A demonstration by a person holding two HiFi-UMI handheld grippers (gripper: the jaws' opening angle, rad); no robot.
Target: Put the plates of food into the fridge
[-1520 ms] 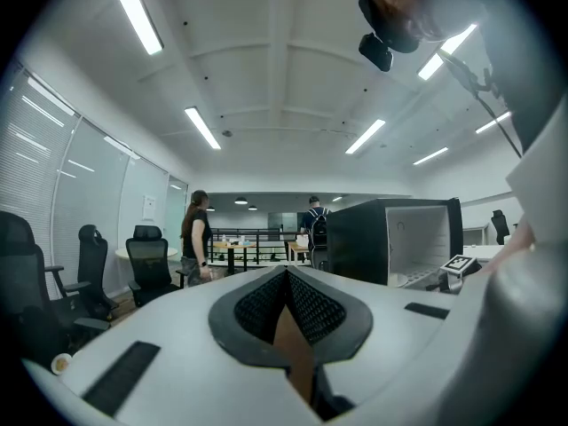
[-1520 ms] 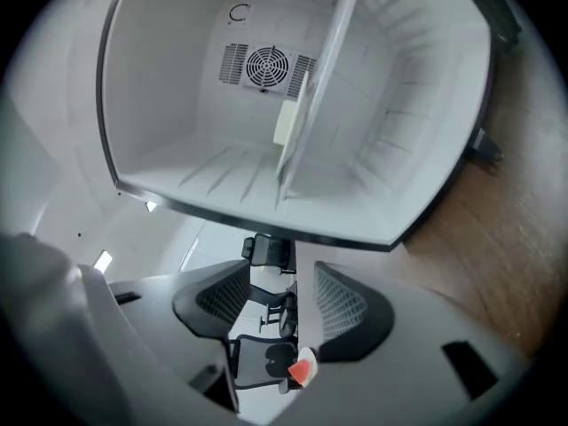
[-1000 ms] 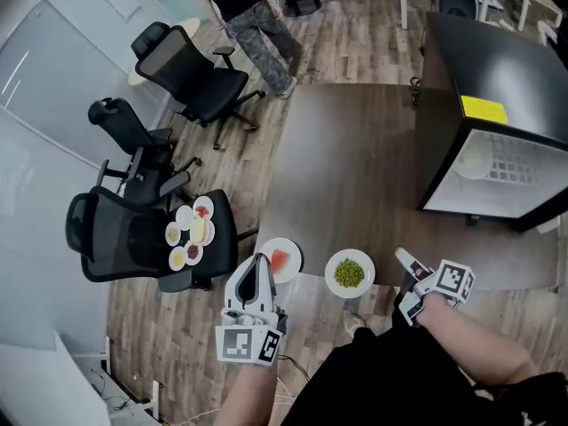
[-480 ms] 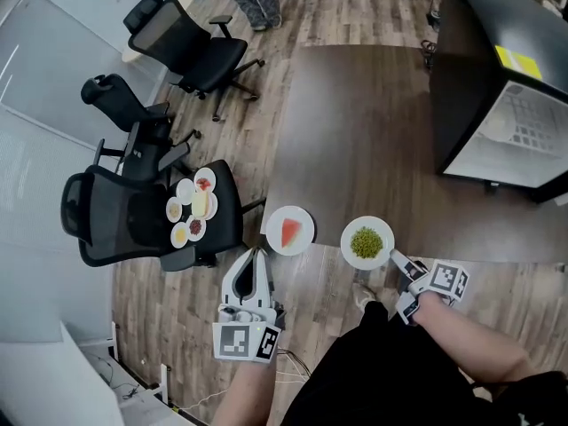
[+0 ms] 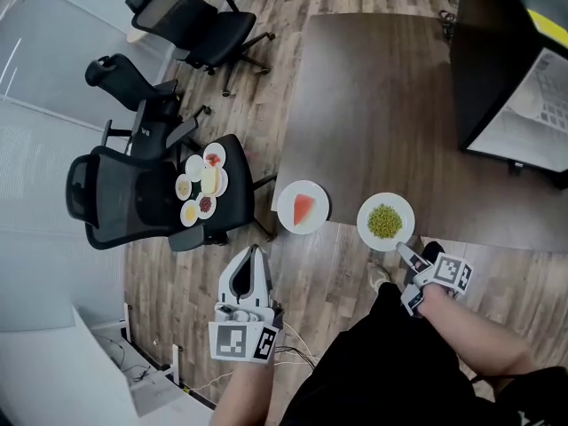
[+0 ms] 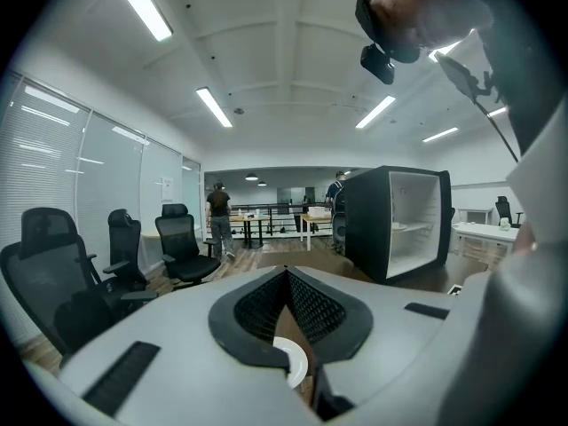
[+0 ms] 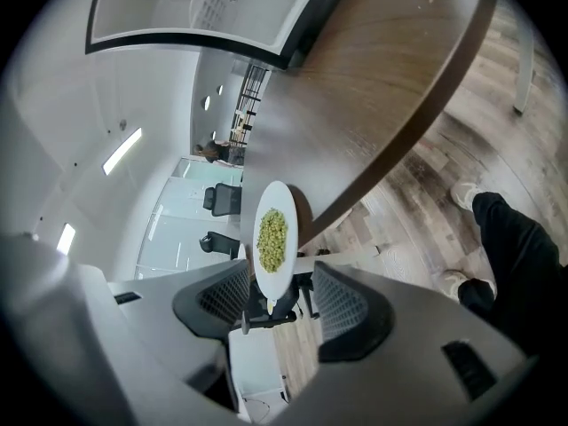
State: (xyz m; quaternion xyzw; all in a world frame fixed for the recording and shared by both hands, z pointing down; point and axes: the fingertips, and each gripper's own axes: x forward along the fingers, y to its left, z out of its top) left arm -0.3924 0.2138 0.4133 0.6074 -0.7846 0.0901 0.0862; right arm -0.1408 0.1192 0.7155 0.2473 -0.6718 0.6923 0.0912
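My right gripper (image 5: pixel 406 256) has its jaws apart around the rim of the plate of green food (image 5: pixel 385 221), which sits at the table's (image 5: pixel 373 105) near edge. A shallow bite there could tip it and spill the food. My left gripper (image 5: pixel 252 260) is empty, jaws together.

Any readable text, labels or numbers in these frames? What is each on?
No text here can be read.
Yellow label on top of the fridge: print too small.
Sheet on the glass wall, left gripper view: too small.
Marker cube on the left claw and marker cube on the right claw: square patterns only, no words.
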